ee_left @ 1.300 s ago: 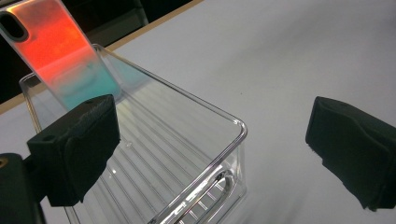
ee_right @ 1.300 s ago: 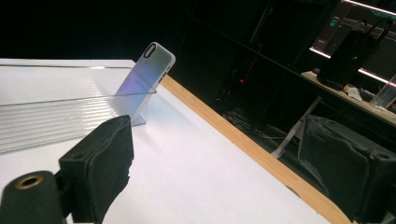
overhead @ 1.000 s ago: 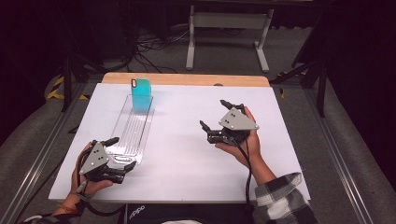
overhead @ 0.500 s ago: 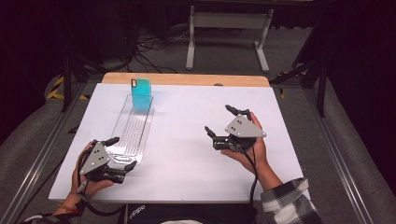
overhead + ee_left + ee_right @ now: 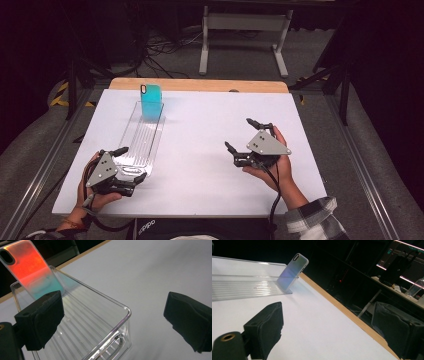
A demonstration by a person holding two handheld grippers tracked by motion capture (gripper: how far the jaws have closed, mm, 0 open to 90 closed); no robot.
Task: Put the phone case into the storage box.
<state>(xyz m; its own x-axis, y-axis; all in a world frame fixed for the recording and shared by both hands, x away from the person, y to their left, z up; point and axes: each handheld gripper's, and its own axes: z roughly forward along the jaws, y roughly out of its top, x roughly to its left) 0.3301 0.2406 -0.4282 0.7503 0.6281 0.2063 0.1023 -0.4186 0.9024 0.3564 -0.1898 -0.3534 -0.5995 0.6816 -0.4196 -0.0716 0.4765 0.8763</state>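
A long clear plastic tray (image 5: pixel 141 141) lies on the left of the white tabletop (image 5: pixel 210 115), running away from me. A phone case (image 5: pixel 151 102) stands upright in its far end; it looks teal from above, orange over teal (image 5: pixel 27 267) in the left gripper view and pale iridescent (image 5: pixel 293 271) in the right gripper view. My left gripper (image 5: pixel 131 164) is open at the tray's near end, and its jaws straddle the near right corner of the tray (image 5: pixel 100 298). My right gripper (image 5: pixel 239 134) is open and empty over bare table at the right, well away from the tray (image 5: pixel 244 287).
A wooden strip (image 5: pixel 200 85) runs along the table's far edge. Beyond it are a grey stand (image 5: pixel 242 35), cables on the floor and dark surroundings. The right gripper view takes in a bench with a dark device (image 5: pixel 395 268) off the table.
My right gripper has drifted to the right and a little nearer to me, still open. The left gripper, the tray and the phone case have not moved.
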